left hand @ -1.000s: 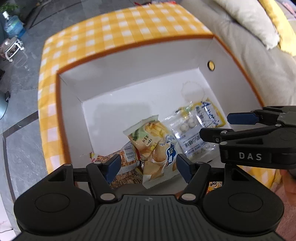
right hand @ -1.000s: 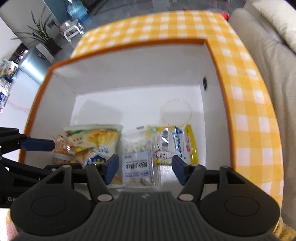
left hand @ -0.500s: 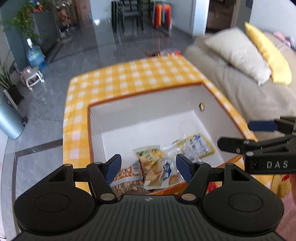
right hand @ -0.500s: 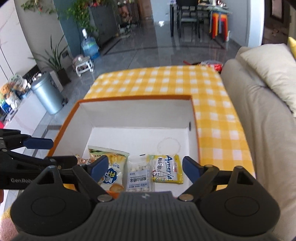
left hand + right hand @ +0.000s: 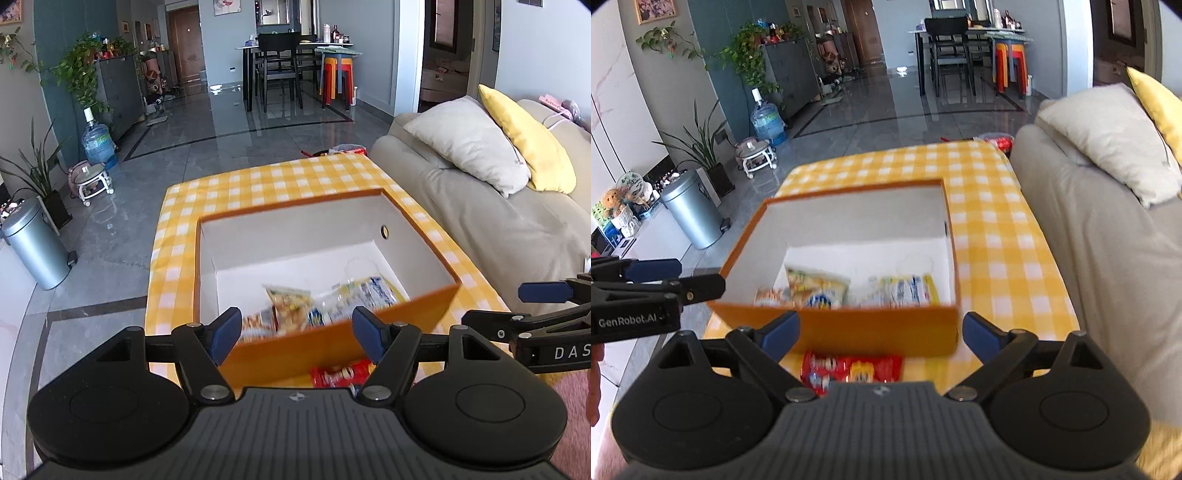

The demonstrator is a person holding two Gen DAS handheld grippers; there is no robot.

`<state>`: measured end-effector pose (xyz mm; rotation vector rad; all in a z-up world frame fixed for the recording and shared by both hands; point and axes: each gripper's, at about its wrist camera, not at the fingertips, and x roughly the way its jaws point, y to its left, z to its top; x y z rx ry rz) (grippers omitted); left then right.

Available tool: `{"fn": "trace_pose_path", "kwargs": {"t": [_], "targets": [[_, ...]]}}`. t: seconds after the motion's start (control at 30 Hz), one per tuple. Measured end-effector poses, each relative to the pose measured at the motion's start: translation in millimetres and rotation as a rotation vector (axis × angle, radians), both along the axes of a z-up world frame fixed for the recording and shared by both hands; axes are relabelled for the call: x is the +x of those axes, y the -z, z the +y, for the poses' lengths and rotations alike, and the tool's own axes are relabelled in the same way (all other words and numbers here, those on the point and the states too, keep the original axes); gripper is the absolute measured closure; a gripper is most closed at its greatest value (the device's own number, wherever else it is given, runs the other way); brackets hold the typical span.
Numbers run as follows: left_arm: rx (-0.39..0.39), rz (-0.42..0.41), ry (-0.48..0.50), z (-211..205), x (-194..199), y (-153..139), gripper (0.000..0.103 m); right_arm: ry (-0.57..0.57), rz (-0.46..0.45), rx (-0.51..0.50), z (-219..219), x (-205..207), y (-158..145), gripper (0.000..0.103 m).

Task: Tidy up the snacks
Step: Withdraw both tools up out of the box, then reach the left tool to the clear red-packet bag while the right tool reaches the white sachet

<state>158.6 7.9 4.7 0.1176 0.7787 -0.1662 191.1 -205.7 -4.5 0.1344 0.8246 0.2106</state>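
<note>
Now both grippers empty, snacks (image 5: 816,291) in box (image 5: 849,328)

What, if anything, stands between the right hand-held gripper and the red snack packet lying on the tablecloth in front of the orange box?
Nothing visible does. The red snack packet lies on the checked tablecloth just outside the near wall of the orange box, directly below the open, empty right hand-held gripper. Only that box wall stands between the packet and the box interior.
</note>
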Motion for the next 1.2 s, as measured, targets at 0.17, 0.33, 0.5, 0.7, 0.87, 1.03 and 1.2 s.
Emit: {"fn": "trace_pose_path", "kwargs": {"t": [0.17, 0.33, 0.5, 0.7, 0.87, 1.03, 1.2], "targets": [[-0.039, 0.033, -0.019, -3.5, -25.5, 8.3, 0.023, 0.02, 0.031, 0.004, -9.8, -30.3, 7.4, 0.011], [-0.082, 0.092, -0.043, -6.4, -47.1, 19.7, 0.023, 0.008, 0.089, 0.004, -14.9, -51.9, 20.3, 0.012], [-0.129, 0.169, -0.047, -7.2, -64.8, 34.2, 0.023, -0.026, 0.147, -0.011, -20.3, -65.1, 34.5, 0.012], [-0.135, 0.273, -0.011, -15.6, -69.0, 55.4, 0.023, -0.033, 0.206, -0.041, -28.6, -72.8, 60.6, 0.012], [-0.136, 0.345, 0.031, -25.3, -69.1, 70.1, 0.021, 0.0, 0.279, -0.014, -38.4, -69.7, 85.3, 0.013], [-0.177, 0.407, 0.0, -21.9, -63.8, 81.2, 0.021, 0.012, 0.327, 0.026, -43.4, -65.8, 97.4, 0.016], [-0.221, 0.442, 0.021, -22.9, -55.9, 90.0, 0.021, -0.03, 0.327, 0.017, -34.2, -59.0, 102.7, 0.018]]}}
